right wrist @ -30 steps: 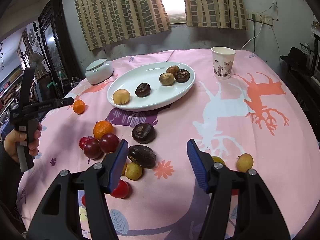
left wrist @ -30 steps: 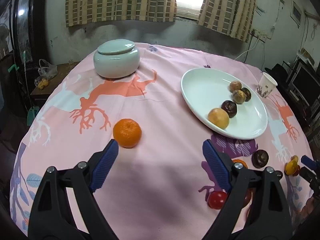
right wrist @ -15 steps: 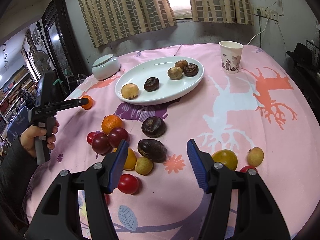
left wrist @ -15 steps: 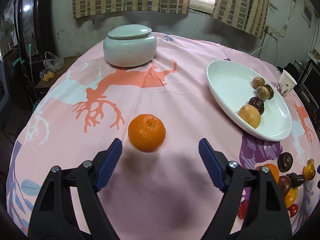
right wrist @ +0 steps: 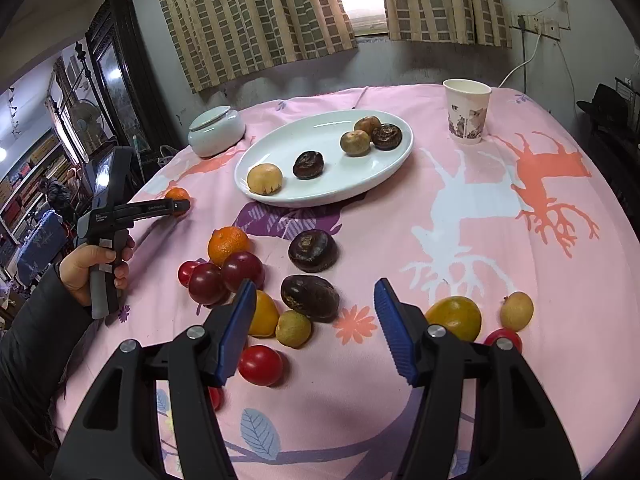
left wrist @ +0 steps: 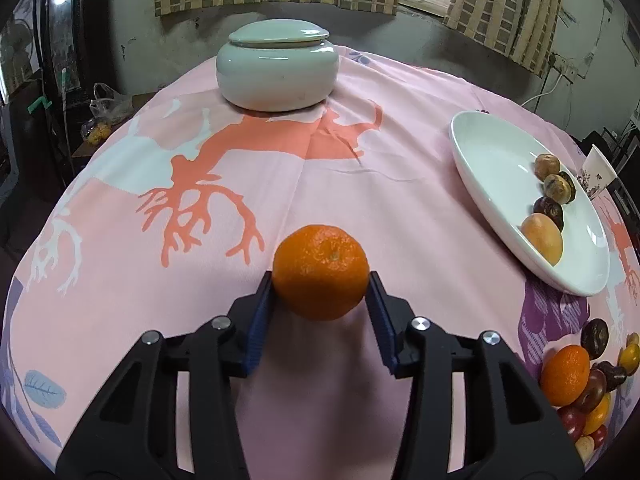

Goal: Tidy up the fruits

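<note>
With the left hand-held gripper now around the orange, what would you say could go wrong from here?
1. The left hand-held gripper, whose jaws have just been closing, holds the orange only at its blue tips, at the fruit's widest part; the round fruit might slip or roll out when lifted.
2. The white plate already carries four fruits along one side; an orange set down there might knock them or roll.
3. Squeezing harder could bruise the soft peel.

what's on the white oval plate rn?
On the white oval plate: five fruits, one pale yellow, two dark brown, two tan-brown. Undersides hidden.
</note>
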The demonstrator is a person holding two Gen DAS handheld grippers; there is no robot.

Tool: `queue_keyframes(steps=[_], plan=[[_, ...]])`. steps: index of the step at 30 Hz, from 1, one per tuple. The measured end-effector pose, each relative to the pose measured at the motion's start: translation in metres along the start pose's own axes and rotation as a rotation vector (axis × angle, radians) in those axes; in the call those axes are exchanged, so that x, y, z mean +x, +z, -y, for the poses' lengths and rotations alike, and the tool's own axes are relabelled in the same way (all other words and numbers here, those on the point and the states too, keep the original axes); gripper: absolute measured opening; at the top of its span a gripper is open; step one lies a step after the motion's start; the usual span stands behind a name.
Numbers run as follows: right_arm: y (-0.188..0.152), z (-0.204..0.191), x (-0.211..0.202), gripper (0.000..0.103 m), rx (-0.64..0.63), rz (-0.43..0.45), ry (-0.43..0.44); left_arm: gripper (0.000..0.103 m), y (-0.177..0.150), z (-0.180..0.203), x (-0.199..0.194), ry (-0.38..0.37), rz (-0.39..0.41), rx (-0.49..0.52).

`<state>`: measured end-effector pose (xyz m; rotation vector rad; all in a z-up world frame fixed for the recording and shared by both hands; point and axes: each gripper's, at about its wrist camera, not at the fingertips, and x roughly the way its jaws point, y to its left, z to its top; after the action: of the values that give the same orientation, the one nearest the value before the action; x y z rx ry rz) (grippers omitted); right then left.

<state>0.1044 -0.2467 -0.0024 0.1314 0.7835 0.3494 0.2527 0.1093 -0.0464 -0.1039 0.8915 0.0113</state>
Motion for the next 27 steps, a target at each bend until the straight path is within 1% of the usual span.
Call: queue_keyframes(steps=[3,5,8,10,12,14,18,21,24,27], plan=[[0.0,0.0,0.0,0.062,0.0,0.0,0.001,0.045,-0.003,0.004,-0.005,-0.008,0.012,0.017],[-0.001,-0.001,0.002,0.062,-0.003,0.001,0.007,0.045,-0.008,0.011,-0.016,-0.04,0.023,0.041],[-0.003,-0.004,0.005,0.062,-0.002,-0.002,0.022,0.045,-0.019,0.031,-0.04,-0.092,0.061,0.13],[-0.004,-0.008,0.009,0.062,0.004,-0.015,0.036,0.045,-0.029,0.044,-0.055,-0.125,0.068,0.18],[-0.004,-0.013,0.012,0.062,0.025,-0.042,0.095,0.045,-0.043,0.056,-0.073,-0.174,0.078,0.23],[-0.003,-0.02,0.011,0.062,0.048,-0.057,0.165,0.045,-0.057,0.069,-0.089,-0.207,0.088,0.292],[0.004,-0.031,0.012,0.062,0.12,-0.084,0.312,0.045,-0.088,0.095,-0.111,-0.271,0.075,0.411],[0.008,-0.043,0.023,0.062,0.168,-0.137,0.395,0.045,-0.102,0.109,-0.123,-0.32,0.063,0.457],[0.009,-0.052,0.036,0.062,0.189,-0.17,0.409,0.045,-0.109,0.117,-0.128,-0.346,0.06,0.475],[0.009,-0.056,0.045,0.061,0.203,-0.196,0.423,0.045,-0.112,0.12,-0.131,-0.368,0.052,0.471]])
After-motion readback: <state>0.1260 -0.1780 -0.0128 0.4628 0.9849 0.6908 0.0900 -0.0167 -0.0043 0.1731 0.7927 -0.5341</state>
